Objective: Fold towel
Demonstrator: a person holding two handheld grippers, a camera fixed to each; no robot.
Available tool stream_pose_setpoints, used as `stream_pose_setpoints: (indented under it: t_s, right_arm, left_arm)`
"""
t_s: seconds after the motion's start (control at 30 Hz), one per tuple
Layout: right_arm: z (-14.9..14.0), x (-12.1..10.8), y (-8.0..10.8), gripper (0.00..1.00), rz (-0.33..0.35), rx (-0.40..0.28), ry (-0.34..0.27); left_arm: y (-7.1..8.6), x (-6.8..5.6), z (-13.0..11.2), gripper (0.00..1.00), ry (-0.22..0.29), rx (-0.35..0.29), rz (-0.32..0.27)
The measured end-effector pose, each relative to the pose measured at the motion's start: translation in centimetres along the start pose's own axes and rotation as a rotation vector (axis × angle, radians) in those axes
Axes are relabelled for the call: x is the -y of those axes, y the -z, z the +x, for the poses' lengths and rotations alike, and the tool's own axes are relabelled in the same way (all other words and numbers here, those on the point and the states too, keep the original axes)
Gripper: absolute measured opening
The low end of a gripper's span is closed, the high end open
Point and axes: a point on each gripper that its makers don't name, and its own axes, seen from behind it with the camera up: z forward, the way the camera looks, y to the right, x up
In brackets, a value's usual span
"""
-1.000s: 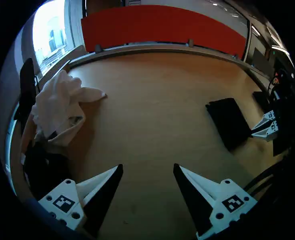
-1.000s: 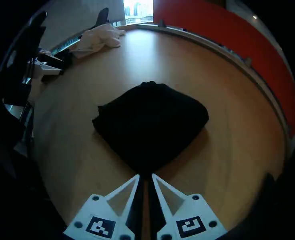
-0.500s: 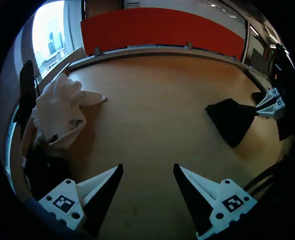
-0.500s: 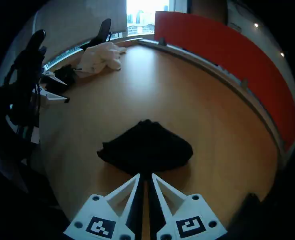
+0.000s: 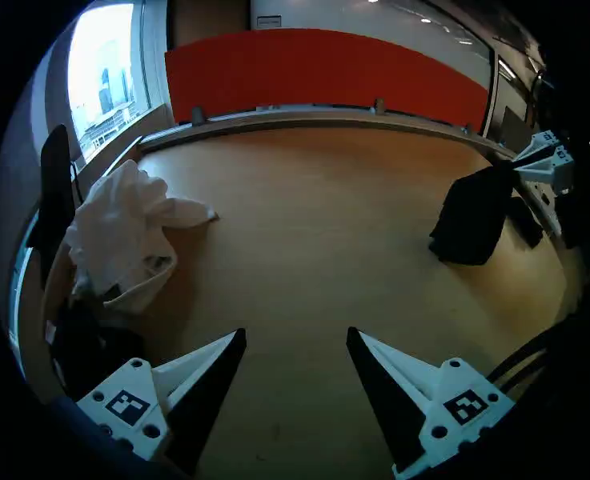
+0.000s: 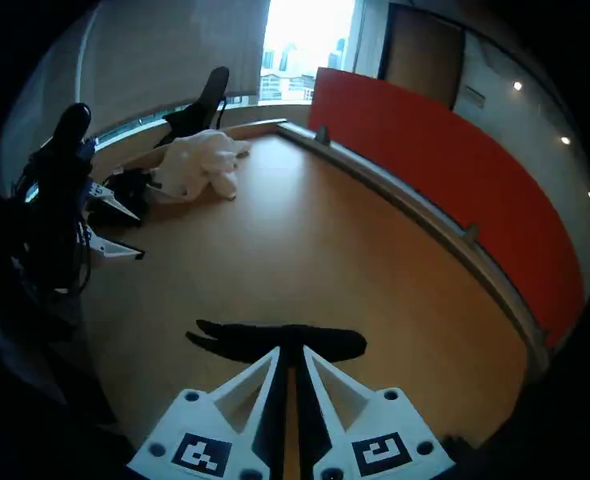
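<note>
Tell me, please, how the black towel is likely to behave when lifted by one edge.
Likely floppy: the black towel hangs limp below the right claw. Probably light, since one pinch at its edge carries it. It may well sway.

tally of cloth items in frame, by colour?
Black: 2, the black towel hanging from the right gripper and a dark bundle, apparently cloth
White: 1, the crumpled white pile
Total: 3
</note>
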Motion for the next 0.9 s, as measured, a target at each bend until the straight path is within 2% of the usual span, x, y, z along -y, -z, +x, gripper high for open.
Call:
stream_pose_setpoints:
  t_s: [0.17,0.4,0.67,0.9]
  right_arm:
    - [1.0,-1.1,1.0,0.05,-0.020,-0.015,-0.004]
    - [0.3,-3.6,2.6,0.05,-0.048,-0.018,-0.036]
    - [-1.2,-8.1,4.3,0.05,-0.097,-0.030,-0.098]
    - [-3.7,-12.9,6.4,0.05,-0.146,-0.008,-0.127]
  left_arm:
    - [-0.2,-0.2,0.6,0.93,0.000,-0.008,-0.006]
    - [-0.4,-0.8,1.4,0.93,-0.006,-0.013,-0.016]
    - [-0.7,-1.3,1.5,0.93,-0.012,-0.003,-0.013]
    - [-0.9,-1.8,1.8,0.93,-0.015,0.003,-0.006]
